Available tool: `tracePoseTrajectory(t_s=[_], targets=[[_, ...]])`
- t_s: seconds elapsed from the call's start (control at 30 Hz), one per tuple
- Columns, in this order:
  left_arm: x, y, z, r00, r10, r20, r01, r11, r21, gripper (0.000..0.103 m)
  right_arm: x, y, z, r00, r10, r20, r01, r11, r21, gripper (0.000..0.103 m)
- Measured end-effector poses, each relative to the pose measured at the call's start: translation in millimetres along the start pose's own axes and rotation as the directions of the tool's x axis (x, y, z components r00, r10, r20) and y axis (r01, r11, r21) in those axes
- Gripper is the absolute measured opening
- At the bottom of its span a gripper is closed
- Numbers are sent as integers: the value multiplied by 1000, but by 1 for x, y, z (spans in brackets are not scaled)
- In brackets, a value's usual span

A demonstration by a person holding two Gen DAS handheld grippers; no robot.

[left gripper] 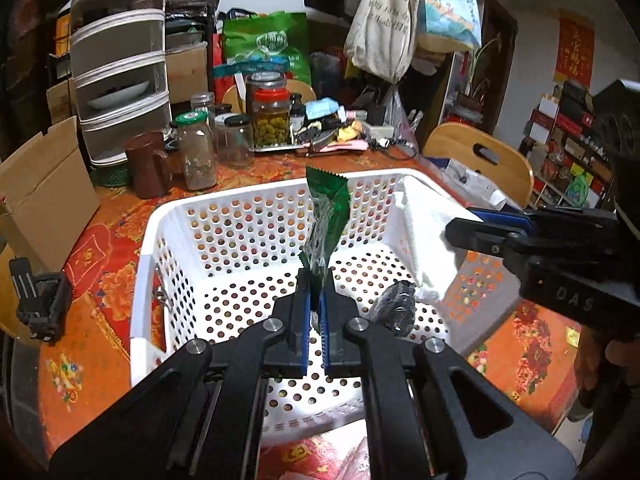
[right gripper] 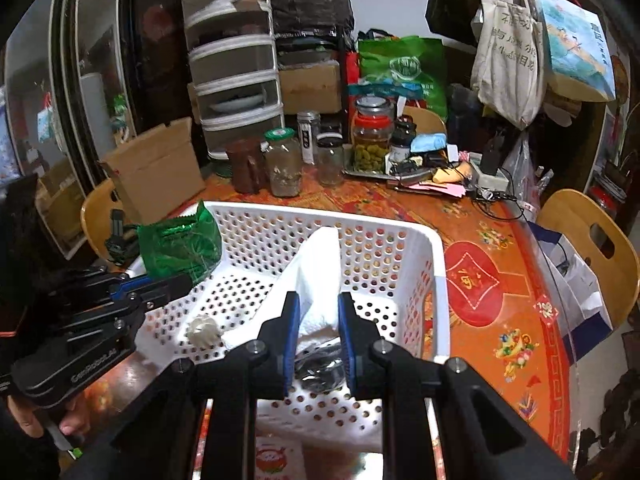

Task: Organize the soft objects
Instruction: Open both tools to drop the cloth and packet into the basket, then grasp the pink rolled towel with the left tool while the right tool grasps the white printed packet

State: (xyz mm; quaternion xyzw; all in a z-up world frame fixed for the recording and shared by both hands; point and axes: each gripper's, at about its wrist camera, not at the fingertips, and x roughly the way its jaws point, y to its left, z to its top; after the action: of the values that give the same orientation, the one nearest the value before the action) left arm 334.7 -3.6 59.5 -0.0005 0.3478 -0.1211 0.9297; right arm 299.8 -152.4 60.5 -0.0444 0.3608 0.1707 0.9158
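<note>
We've got the left gripper (left gripper: pixel 316 280) clamped on the green packet (left gripper: pixel 326 220) and the right gripper (right gripper: pixel 319 308) pinching the white tissue (right gripper: pixel 316 280), both over the basket (left gripper: pixel 240 200): lower each clear of the black wrapper (left gripper: pixel 394 308) (probably plastic) below before letting go.

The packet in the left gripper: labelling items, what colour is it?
Shiny green packet, clearest in the right wrist view.
</note>
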Motion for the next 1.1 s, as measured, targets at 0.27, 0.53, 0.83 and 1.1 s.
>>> tracePoseTrajectory(t_s=[0.27,0.53,0.83,1.1], targets=[[36,2,3,996,29,-79,-31,999,-17,3,38,-9,4,996,-22,-83,23,1000,16,18],[52,9,2,990,61,-129,-66,997,-35,3,59,-17,3,991,-27,-129,32,999,42,17],[38,10,5,992,111,-58,-113,993,-25,81,50,-21,6,996,-17,-93,24,997,74,49],[-50,7,-30,993,111,32,-110,993,-31,86,-33,-26,-33,998,34,53,-41,987,153,72]])
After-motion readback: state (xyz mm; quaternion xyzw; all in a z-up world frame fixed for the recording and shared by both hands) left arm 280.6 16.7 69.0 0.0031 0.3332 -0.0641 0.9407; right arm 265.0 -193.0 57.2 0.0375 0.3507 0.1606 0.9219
